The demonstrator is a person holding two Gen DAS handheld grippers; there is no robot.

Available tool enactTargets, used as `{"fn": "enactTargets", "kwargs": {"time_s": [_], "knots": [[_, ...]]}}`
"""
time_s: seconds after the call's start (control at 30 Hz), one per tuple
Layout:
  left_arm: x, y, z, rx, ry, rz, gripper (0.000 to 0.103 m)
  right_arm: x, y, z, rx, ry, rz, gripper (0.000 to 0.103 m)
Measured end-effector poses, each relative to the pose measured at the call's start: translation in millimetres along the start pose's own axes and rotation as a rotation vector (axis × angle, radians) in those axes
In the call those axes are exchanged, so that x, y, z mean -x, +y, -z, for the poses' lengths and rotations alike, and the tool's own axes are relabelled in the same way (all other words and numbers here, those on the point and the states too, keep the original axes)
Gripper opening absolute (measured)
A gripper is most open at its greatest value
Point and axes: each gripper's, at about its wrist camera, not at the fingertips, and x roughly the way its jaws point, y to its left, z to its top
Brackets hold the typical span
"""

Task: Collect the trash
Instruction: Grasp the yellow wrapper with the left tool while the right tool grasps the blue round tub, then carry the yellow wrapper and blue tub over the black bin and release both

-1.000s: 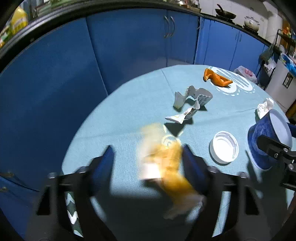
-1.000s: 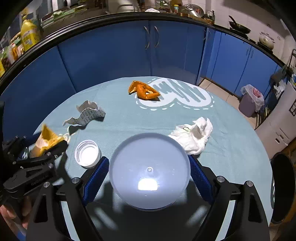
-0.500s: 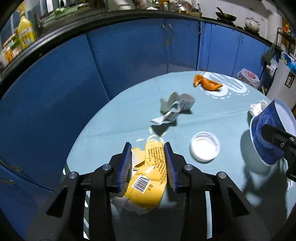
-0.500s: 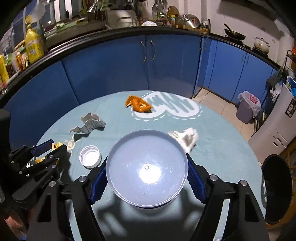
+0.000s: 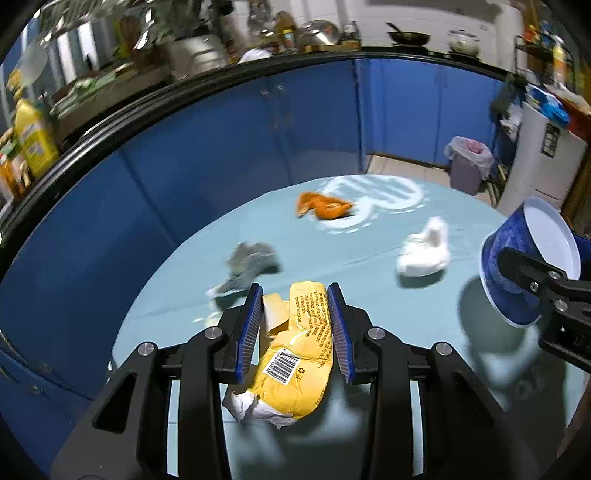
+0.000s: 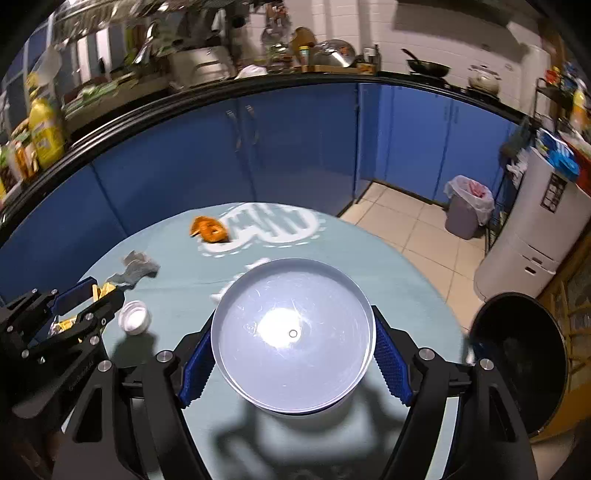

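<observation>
The left gripper (image 5: 295,325) clenches one yellow wrapper (image 5: 295,354) above the table (image 5: 369,266); the right gripper (image 6: 291,347) grasps one blue bowl (image 6: 291,332) — four scraps lie loose: orange peel (image 5: 323,206), white tissue (image 5: 424,251), grey paper (image 5: 247,262), one white lid (image 6: 135,316).

Blue cabinets (image 6: 295,155) curve round behind bench (image 6: 369,258), black worktop (image 6: 406,79) above, crowded with pots, bottles. White tiled wall (image 6: 369,22) behind. Beige tiled floor (image 6: 413,229) to right. Lined grey bin (image 6: 465,210) by cabinets; white fridge (image 6: 532,229) beyond; black bin (image 6: 517,358) low right. Bench cloth pale teal.
</observation>
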Motion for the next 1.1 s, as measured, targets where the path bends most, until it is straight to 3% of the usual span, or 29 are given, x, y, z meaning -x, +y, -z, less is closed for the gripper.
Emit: {"fn": "enactTargets", "kwargs": {"time_s": [0.47, 1.1], "knots": [[16.7, -105.9, -28.1, -0.143, -0.045, 0.064, 0.037, 25.0, -95.0, 7.2, -0.120, -0.054, 0.074, 0.073], [33.8, -207.2, -47.4, -0.283, -0.094, 0.120, 0.037, 52.0, -188.8, 24.6, -0.245, -0.099, 0.135, 0.073]]}}
